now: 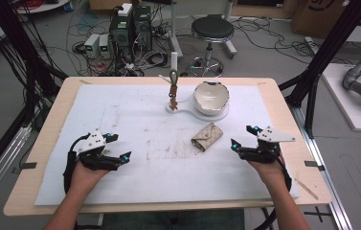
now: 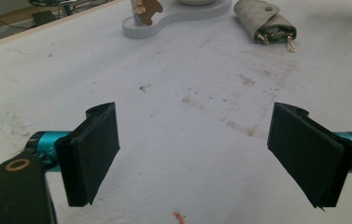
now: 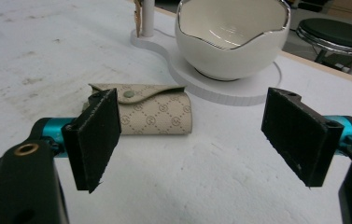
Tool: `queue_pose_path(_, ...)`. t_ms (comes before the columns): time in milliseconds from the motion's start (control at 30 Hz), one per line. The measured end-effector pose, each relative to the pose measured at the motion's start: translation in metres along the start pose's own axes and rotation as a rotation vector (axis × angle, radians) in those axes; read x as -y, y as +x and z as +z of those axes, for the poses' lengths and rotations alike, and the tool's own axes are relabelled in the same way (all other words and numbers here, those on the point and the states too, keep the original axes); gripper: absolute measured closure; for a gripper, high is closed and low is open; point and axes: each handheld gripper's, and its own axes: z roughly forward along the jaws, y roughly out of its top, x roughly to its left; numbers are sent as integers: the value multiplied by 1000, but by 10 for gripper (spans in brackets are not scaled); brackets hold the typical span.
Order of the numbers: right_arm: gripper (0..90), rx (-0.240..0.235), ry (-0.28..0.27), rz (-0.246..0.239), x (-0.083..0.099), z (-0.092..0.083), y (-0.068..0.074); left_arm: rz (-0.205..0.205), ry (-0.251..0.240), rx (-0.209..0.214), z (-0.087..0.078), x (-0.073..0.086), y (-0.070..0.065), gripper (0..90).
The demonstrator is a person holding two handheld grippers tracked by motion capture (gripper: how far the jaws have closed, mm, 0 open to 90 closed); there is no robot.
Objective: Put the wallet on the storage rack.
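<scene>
A beige key pouch (image 1: 207, 137) lies flat on the white mat (image 1: 120, 124), a little right of centre and just in front of the white stand (image 1: 183, 109) that carries a scalloped bowl (image 1: 211, 97) and a thin post (image 1: 174, 72) with a keyring hung on it. In the right gripper view the pouch (image 3: 155, 114) rests snap-side up, flap closed, apart from the stand's base (image 3: 229, 91) and the bowl (image 3: 232, 37) behind it. In the left gripper view gold clips poke from the pouch's open end (image 2: 276, 35); whether they are keys or bare hooks is hard to make out at that range.

The right gripper (image 1: 244, 139) sits nearest, just right of the pouch, jaws spread wide and holding nothing. The left gripper (image 1: 118, 146) rests well apart at the left of the mat, jaws equally wide and empty.

The step in hand looks like the reach for the pouch. It would go best with the right gripper coming in low, its pads straddling the pouch's short width across the rolled body rather than the flap, so the snap is not popped. Closing near the middle should keep the soft pouch from drooping or spilling its clips. A lift straight up, clear of the stand's edge, would avoid nudging the bowl. The left gripper can stay free to steady the stand or take the clip end.
</scene>
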Motion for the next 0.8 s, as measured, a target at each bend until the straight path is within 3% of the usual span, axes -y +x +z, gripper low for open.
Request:
queue_pose_path(333,202,15,25,12,10,-6,-10,14,0,61,25,-18,-20,166)
queue_pose_path(500,203,14,39,8,15,-11,-9,24,-6,109,46,-31,-31,162)
queue_pose_path(800,203,26,56,6,23,-27,-7,67,26,145,86,-52,-52,161)
